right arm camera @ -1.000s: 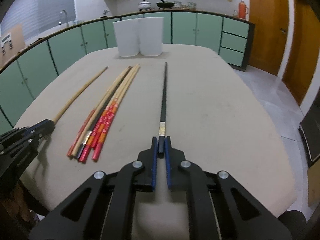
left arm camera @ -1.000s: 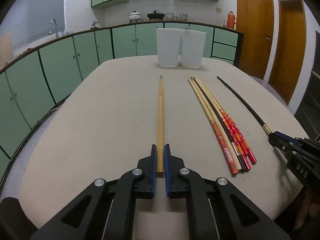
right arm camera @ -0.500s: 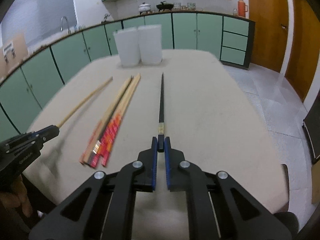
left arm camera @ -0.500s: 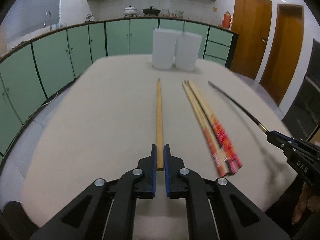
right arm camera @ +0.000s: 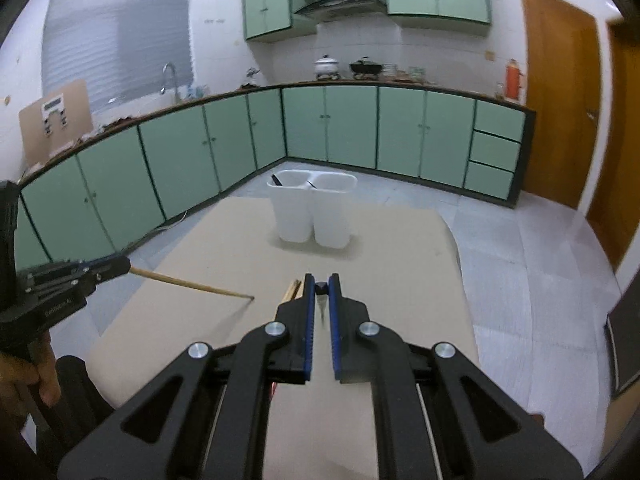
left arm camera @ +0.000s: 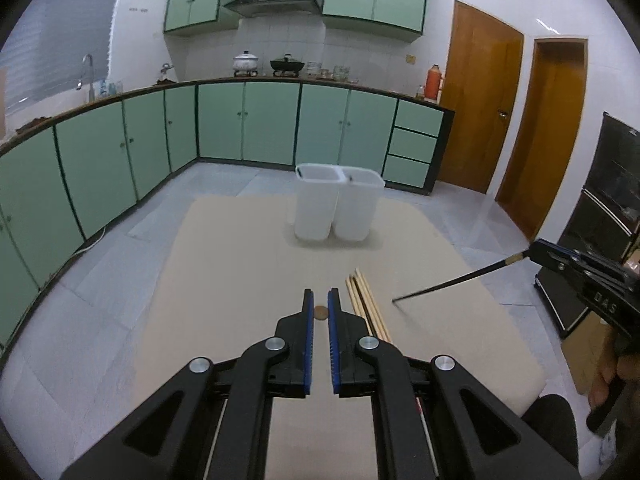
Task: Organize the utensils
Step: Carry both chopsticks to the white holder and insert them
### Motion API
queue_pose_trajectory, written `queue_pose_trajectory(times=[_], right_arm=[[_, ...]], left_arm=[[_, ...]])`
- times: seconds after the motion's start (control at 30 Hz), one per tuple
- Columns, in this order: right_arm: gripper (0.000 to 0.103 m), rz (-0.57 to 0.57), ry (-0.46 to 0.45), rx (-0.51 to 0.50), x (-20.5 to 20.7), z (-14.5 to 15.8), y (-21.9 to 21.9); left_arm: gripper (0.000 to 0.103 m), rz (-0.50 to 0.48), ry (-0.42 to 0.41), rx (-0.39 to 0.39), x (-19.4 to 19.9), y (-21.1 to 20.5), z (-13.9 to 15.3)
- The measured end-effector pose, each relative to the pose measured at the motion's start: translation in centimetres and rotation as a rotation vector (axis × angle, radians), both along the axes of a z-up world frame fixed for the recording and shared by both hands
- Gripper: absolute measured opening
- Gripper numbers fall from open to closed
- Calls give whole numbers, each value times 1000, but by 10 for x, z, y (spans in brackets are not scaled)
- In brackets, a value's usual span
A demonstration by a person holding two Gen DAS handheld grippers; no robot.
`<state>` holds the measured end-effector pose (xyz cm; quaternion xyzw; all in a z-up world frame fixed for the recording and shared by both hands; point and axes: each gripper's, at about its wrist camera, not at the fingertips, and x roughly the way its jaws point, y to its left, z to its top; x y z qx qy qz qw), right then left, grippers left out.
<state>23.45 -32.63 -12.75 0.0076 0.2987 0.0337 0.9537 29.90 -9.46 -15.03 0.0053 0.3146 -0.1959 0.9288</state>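
Note:
My left gripper (left arm camera: 320,309) is shut on a plain wooden chopstick (right arm camera: 192,286), held end-on in its own view (left arm camera: 320,313) and raised over the table. My right gripper (right arm camera: 321,292) is shut on a black chopstick (left arm camera: 452,282), also lifted, its tip slanting down toward the table. A bundle of wooden chopsticks (left arm camera: 366,306) lies on the beige table (left arm camera: 240,264) just right of my left gripper. Two white bins (left arm camera: 336,206) stand side by side at the far end; they also show in the right wrist view (right arm camera: 312,208), with dark utensil tips inside.
Green kitchen cabinets (left arm camera: 248,120) curve behind the table, over a grey tiled floor (right arm camera: 540,248). Brown doors (left arm camera: 480,108) stand at the right. A dark oven-like cabinet (left arm camera: 600,216) is at the far right.
Both grippers have lifted their chopsticks off the table and risen high above it. The table and bins now appear lower and farther away. The bundle stays on the table.

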Motion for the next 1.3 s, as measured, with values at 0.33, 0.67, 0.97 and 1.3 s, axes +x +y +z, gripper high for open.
queue_pose_trajectory(times=[0.33,0.67,0.97,1.3], right_arm=[[6,114,167,-22,84,41,-9],[6,169,231,-50,125,88,0],[6,155,166,-57,167,151,-4],[6,95,86,-44,245,184,-20]], left_arm=[[7,-114,77,28,63,-10,35],[7,-172,56,61,107,-27,75],[7,-153,-38,45,158,-42,127],[7,-73,-127,-28,239,-65,170]])
